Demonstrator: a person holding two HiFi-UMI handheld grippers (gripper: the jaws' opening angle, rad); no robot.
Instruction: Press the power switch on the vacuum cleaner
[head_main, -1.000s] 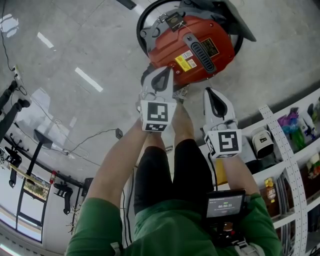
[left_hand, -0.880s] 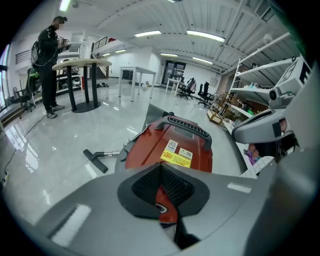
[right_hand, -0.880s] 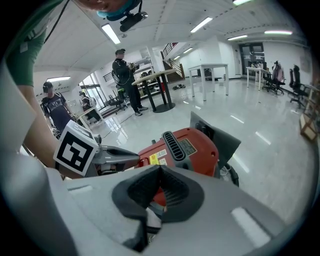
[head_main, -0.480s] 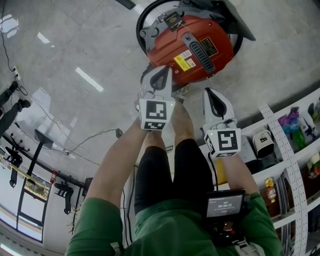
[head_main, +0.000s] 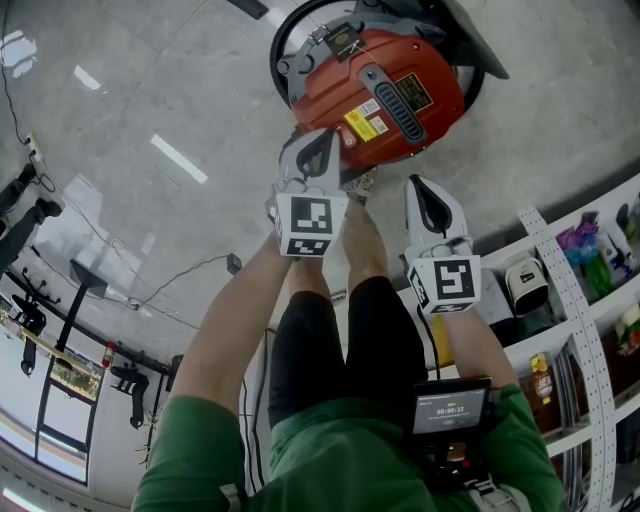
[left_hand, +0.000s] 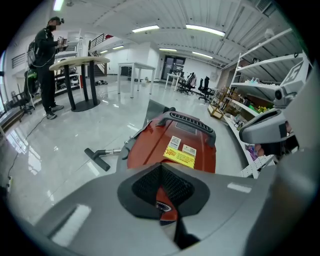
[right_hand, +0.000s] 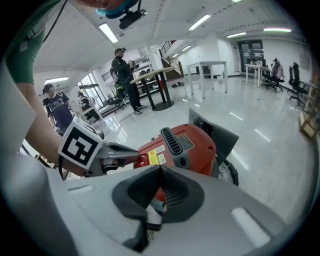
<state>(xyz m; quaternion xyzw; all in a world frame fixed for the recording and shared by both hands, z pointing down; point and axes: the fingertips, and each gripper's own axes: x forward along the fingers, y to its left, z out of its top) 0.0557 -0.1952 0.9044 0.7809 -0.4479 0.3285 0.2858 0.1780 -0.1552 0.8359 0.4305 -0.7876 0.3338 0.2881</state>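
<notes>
1. Two hand-held grippers are out over the floor (head_main: 150, 100), where the red vacuum cleaner (head_main: 325, 95) stands in front of our legs, near a shelf (head_main: 590, 300).
2. We hold the left hand-held gripper (head_main: 327, 137) with its jaws pressed together and nothing between them. A closed tip makes a firm point for pushing a button.
3. Its tip lies over the near edge of the red body, beside the yellow label (head_main: 361, 124). A small red oval (right_hand: 143, 160) that we take for the power switch sits just there.
4. The right hand-held gripper (head_main: 425, 187), also closed and empty, hangs back off the machine, out of the way.
5. Compared with a second ago, the left tip has crept forward onto the vacuum cleaner, while the right has barely moved.
</notes>
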